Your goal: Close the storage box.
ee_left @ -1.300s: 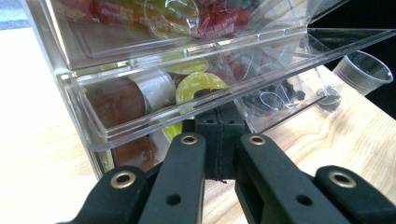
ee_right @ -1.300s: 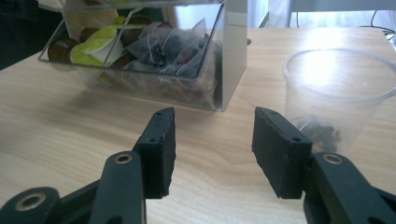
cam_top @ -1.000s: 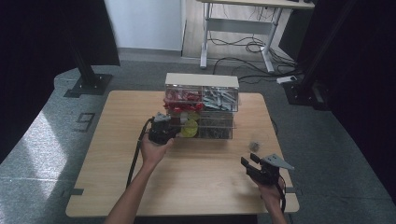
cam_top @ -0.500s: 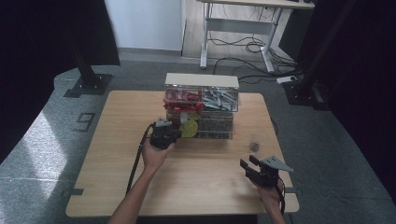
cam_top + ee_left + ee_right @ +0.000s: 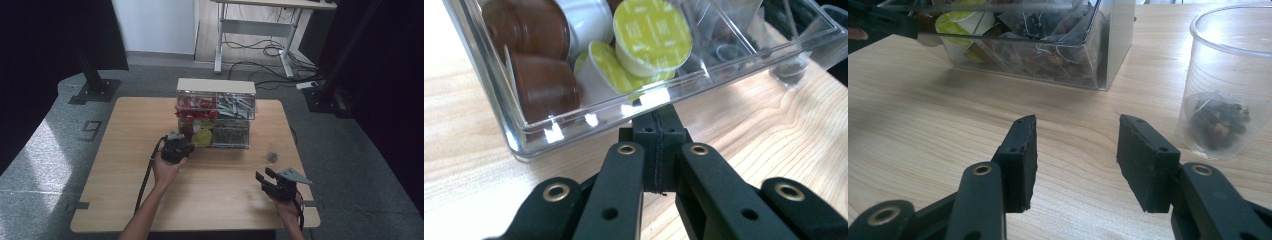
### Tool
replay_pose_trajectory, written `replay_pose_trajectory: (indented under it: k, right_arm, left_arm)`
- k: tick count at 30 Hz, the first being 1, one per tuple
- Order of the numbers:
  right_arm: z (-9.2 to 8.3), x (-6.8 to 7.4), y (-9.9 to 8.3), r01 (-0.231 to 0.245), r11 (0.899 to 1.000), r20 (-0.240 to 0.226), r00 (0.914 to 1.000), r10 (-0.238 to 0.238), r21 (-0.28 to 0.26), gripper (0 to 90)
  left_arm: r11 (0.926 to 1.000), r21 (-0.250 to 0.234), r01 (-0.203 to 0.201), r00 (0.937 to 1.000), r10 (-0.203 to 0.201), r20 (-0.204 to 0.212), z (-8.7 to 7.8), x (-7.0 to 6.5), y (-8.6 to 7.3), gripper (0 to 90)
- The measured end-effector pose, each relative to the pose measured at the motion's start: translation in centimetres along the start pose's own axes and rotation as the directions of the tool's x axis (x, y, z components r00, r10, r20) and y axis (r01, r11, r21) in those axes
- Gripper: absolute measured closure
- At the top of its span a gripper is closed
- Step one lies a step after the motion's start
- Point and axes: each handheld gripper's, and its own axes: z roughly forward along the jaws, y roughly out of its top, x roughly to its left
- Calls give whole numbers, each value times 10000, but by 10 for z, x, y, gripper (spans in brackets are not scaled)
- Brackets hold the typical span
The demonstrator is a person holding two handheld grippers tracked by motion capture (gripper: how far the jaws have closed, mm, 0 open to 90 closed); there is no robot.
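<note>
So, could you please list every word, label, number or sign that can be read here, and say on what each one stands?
"9": a large outlined digit on the grey floor, left of the table.
Small print on the yellow-green lid of a capsule in the clear drawer: too blurred to read.
Nothing else bears readable text.
</note>
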Motion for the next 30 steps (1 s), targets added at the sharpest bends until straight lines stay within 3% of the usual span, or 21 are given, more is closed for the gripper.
replay_pose_trajectory:
  k: [17, 30]
  right_arm:
    - [1, -1, -1, -8, 10000, -6, 10000, 8, 53, 504]
    - [1, 0, -1, 35, 10000, -42, 10000, -35, 51, 504]
  left_arm:
    - [9992, 392, 32, 9999, -36, 97, 12, -1, -6, 900]
    - [9998, 161, -99, 9998, 96, 196, 7, -5, -10, 900]
